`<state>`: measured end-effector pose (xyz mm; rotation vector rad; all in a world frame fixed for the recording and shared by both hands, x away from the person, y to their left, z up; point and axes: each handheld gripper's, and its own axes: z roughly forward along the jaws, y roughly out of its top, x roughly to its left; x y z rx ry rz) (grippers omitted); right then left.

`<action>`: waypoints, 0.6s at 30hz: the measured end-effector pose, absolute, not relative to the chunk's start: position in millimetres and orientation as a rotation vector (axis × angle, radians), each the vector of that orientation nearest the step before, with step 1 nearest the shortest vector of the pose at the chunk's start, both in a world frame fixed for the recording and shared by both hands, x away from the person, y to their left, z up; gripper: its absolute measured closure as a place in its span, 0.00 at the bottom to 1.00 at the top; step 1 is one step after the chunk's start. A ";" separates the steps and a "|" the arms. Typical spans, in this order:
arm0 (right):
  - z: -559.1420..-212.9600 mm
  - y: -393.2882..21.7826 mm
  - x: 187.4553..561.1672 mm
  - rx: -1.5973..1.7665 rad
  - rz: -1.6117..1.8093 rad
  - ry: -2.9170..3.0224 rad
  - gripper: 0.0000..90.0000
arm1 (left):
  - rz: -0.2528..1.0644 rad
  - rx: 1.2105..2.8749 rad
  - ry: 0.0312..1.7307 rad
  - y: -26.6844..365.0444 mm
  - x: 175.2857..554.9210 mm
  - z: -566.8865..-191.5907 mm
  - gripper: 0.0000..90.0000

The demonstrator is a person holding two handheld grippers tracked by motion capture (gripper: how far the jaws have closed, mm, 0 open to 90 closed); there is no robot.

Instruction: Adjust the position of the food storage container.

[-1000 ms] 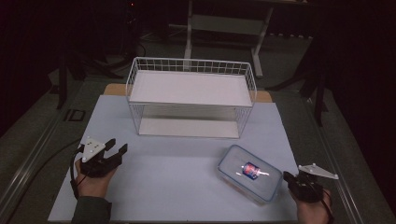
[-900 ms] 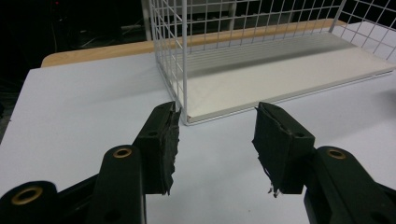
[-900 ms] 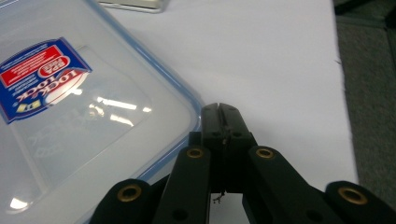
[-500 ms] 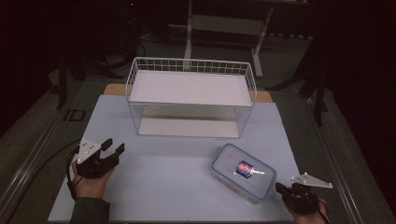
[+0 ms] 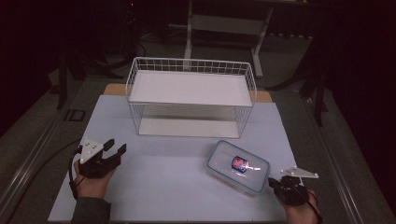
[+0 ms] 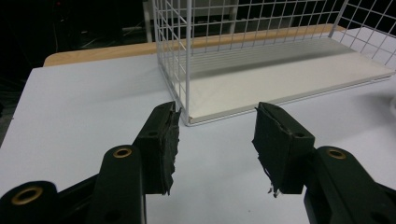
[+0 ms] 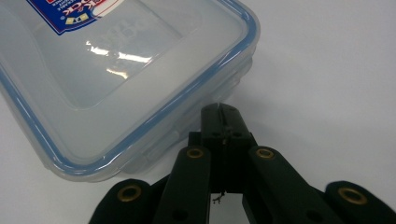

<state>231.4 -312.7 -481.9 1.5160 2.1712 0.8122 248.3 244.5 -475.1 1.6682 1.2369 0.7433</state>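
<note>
risk: my right gripper (image 7: 219,116) is pinched tight with nothing in it, nose right at the edge of the plastic box (image 5: 238,166), so a push could slide the box on the tabletop (image 5: 163,186) | my left gripper (image 6: 215,140) is wide open and empty, near the wire rack (image 5: 191,98) | box sits in front of the rack, at my right

The clear container's lid (image 7: 116,70) carries a blue, red and white label (image 7: 77,11) at 11 o'clock in the right gripper view; its print is cut off and too small to read. On the dark floor strip (image 5: 56,126), at 9 o'clock of the white mat, stands "ID" (image 5: 74,115).
</note>
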 end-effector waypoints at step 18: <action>-484.4 -277.2 299.3 1.406 0.870 2.247 1.00 | 0.741 1.668 1.237 244.5 248.5 -475.8 0.55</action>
